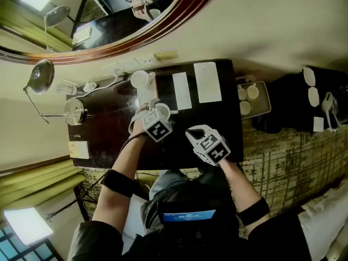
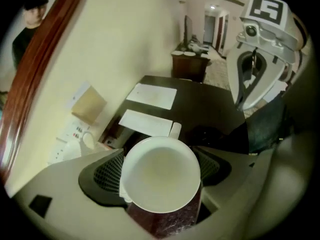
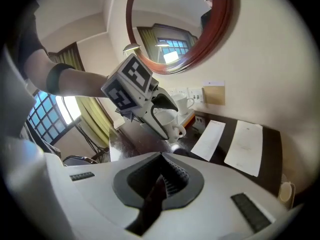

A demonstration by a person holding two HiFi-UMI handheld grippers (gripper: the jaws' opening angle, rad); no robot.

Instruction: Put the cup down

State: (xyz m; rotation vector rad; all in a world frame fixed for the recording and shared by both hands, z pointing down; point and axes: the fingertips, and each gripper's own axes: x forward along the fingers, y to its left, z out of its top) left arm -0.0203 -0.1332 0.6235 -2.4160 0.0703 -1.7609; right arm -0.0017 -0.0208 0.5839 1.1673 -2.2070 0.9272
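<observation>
Left gripper view looks down into a white cup [image 2: 160, 174] clamped between the left gripper's [image 2: 161, 170] fingers [image 2: 109, 173], over the dark worktop [image 2: 210, 109]. That forearm [image 1: 117, 173] reaches forward, gripper pointing steeply down. The right gripper [image 3: 161, 183] hovers beside it, fingers closed on nothing. Beyond lie two paper sheets [image 2: 152, 95], another cup [image 1: 140, 79] by the wall, a lamp [image 1: 41, 76] and a round mirror [image 1: 179, 15].

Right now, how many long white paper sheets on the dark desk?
2, flat side by side on the desk: narrower sheet on the left, wider sheet on the right. Some may be hidden.
</observation>
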